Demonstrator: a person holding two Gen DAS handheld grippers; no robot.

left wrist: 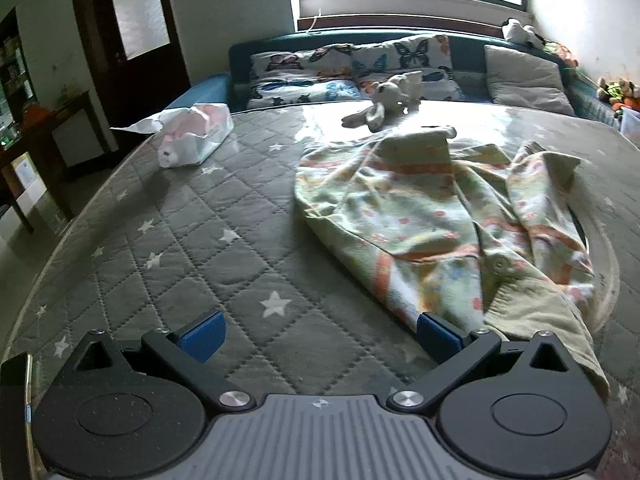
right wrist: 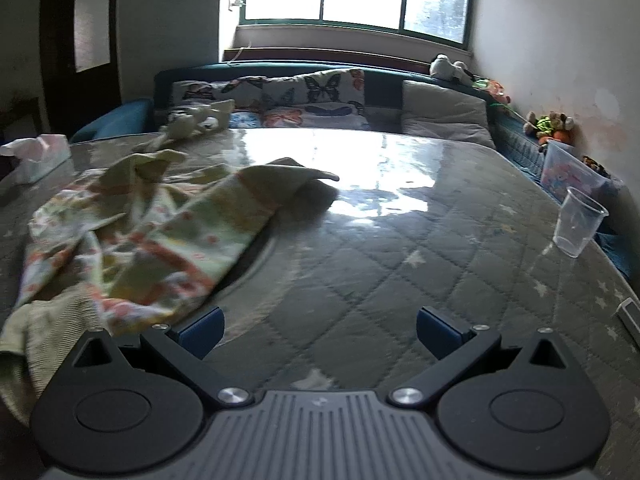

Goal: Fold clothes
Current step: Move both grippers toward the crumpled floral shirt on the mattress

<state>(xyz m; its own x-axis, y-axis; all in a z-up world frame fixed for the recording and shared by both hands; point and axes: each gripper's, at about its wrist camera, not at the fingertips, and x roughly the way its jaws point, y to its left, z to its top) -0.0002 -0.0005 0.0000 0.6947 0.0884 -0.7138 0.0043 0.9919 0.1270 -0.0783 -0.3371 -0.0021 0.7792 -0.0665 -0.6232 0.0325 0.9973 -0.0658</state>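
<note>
A crumpled pale green garment with an orange and yellow print [left wrist: 432,216] lies on the quilted grey star-patterned mattress [left wrist: 200,240]. It also shows in the right wrist view [right wrist: 140,240], at the left. My left gripper [left wrist: 320,336] is open and empty, low over the mattress, with its right finger at the garment's near edge. My right gripper [right wrist: 320,330] is open and empty, to the right of the garment, its left finger close to the hem.
A tissue box [left wrist: 196,134] sits at the mattress's far left. A soft toy [left wrist: 384,100] lies near the butterfly pillows [left wrist: 320,76]. A clear plastic cup [right wrist: 578,226] and a plastic tub [right wrist: 568,172] stand at the right edge by the wall.
</note>
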